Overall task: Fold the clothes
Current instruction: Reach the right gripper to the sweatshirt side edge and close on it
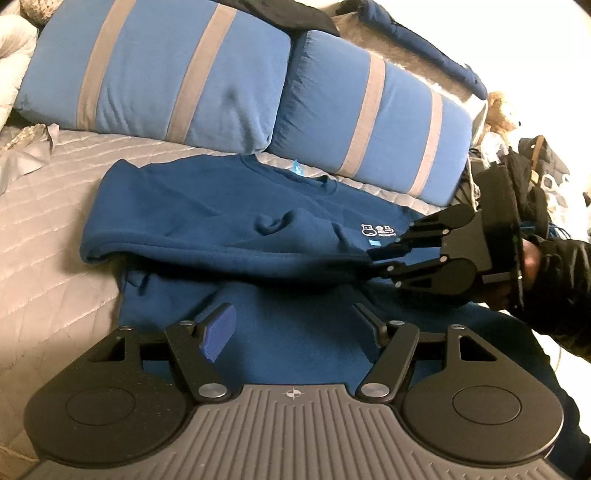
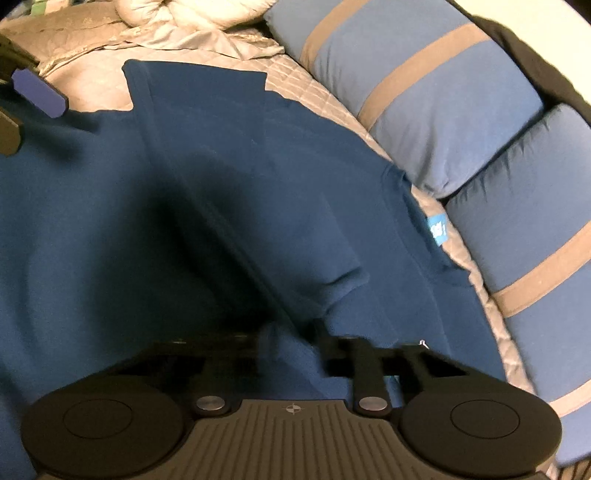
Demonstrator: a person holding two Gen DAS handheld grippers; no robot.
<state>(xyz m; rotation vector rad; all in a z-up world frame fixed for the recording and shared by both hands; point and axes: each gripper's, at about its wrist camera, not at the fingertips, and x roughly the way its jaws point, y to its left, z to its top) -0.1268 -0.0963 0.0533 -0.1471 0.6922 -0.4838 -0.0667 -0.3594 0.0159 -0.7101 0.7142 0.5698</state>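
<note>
A dark blue sweatshirt (image 1: 229, 229) lies on the quilted bed, collar toward the pillows, a small white logo on its chest. One side is folded over the body. My left gripper (image 1: 291, 325) is open just above the sweatshirt's lower part, with nothing between its blue pads. My right gripper (image 1: 373, 258) comes in from the right and is shut on a fold of the sweatshirt. In the right wrist view the sweatshirt (image 2: 184, 206) fills the frame and its cloth bunches between the right gripper (image 2: 291, 347) fingers. The left gripper's blue pad (image 2: 38, 94) shows at the far left.
Two blue pillows with grey stripes (image 1: 184, 70) lean along the back of the grey quilted bedspread (image 1: 44, 229). They also show in the right wrist view (image 2: 443, 96). A white duvet (image 2: 192, 13) is bunched at the bed's far end. Clutter and a stuffed toy (image 1: 498, 114) lie at the right.
</note>
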